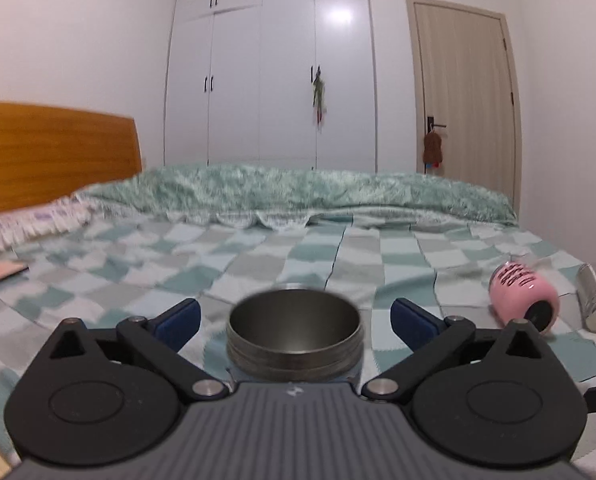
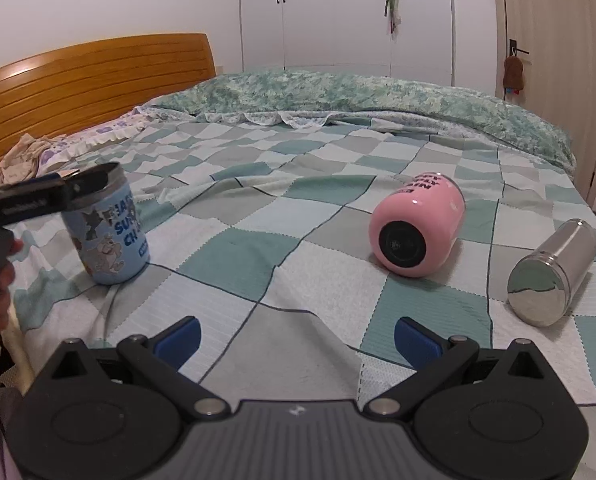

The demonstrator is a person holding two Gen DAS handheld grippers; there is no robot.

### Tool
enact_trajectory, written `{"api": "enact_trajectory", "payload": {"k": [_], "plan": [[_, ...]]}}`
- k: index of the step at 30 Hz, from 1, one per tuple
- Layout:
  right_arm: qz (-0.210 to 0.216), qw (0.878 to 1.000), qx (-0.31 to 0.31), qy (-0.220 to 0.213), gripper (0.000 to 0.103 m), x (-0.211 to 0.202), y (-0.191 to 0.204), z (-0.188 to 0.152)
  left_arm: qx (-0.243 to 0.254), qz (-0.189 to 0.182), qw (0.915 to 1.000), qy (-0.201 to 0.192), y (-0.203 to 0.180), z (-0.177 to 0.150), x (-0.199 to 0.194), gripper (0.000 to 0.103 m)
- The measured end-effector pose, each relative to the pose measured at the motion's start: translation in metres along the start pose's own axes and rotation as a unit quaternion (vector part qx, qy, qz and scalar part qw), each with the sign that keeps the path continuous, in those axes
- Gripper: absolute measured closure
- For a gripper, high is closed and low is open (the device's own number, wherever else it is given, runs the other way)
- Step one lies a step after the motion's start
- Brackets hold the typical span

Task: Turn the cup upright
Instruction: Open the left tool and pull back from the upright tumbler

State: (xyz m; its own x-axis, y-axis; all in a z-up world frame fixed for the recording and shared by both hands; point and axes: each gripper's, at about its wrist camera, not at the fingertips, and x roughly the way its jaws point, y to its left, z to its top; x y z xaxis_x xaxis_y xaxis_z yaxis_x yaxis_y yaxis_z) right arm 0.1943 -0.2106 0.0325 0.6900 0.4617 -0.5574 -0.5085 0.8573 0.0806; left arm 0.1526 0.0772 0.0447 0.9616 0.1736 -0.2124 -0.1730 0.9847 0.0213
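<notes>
A light blue cartoon cup (image 2: 112, 236) stands upright on the checked bedspread at the left, mouth up. In the left wrist view its steel rim (image 1: 294, 332) sits between my left gripper's (image 1: 294, 318) blue fingertips, which stand wide apart and clear of it. From the right wrist view the left gripper (image 2: 86, 184) is level with the cup's rim. A pink cup (image 2: 417, 226) lies on its side, base toward me; it also shows in the left wrist view (image 1: 523, 298). My right gripper (image 2: 296, 338) is open and empty above the bedspread.
A steel canister (image 2: 551, 272) lies on its side right of the pink cup, near the bed's right edge. A green quilt (image 2: 357, 92) is bunched along the far side. A wooden headboard (image 2: 78, 80) and pillows stand at the left.
</notes>
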Motion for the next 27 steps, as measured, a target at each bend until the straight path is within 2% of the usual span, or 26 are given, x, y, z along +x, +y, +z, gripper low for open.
{"api": "enact_trajectory", "payload": {"k": [4, 9, 14, 18, 22, 27], "plan": [[-0.007, 1.0, -0.003, -0.012, 0.0, -0.018, 0.009, -0.001, 0.009, -0.019, 0.9998, 0.006, -0.004, 0.012, -0.029, 0.0], [-0.026, 0.999, -0.005, -0.034, 0.0, -0.054, 0.019, -0.009, 0.012, -0.059, 0.9981, 0.013, -0.009, 0.011, -0.072, 0.0], [-0.058, 0.996, 0.002, -0.066, 0.0, -0.092, 0.028, -0.034, 0.017, -0.075, 0.9966, 0.028, -0.017, -0.014, -0.107, 0.0], [-0.09, 0.991, 0.01, -0.101, 0.0, -0.115, 0.036, -0.064, 0.001, -0.092, 0.9952, 0.034, -0.024, -0.042, -0.126, 0.0], [-0.12, 0.983, 0.014, -0.137, 0.0, -0.132, 0.043, -0.091, 0.004, -0.078, 0.9969, -0.004, -0.036, -0.063, -0.147, 0.0], [-0.155, 0.967, 0.009, -0.201, 0.0, -0.146, 0.052, -0.121, 0.049, -0.045, 0.995, -0.074, -0.059, -0.079, -0.16, 0.0]]}}
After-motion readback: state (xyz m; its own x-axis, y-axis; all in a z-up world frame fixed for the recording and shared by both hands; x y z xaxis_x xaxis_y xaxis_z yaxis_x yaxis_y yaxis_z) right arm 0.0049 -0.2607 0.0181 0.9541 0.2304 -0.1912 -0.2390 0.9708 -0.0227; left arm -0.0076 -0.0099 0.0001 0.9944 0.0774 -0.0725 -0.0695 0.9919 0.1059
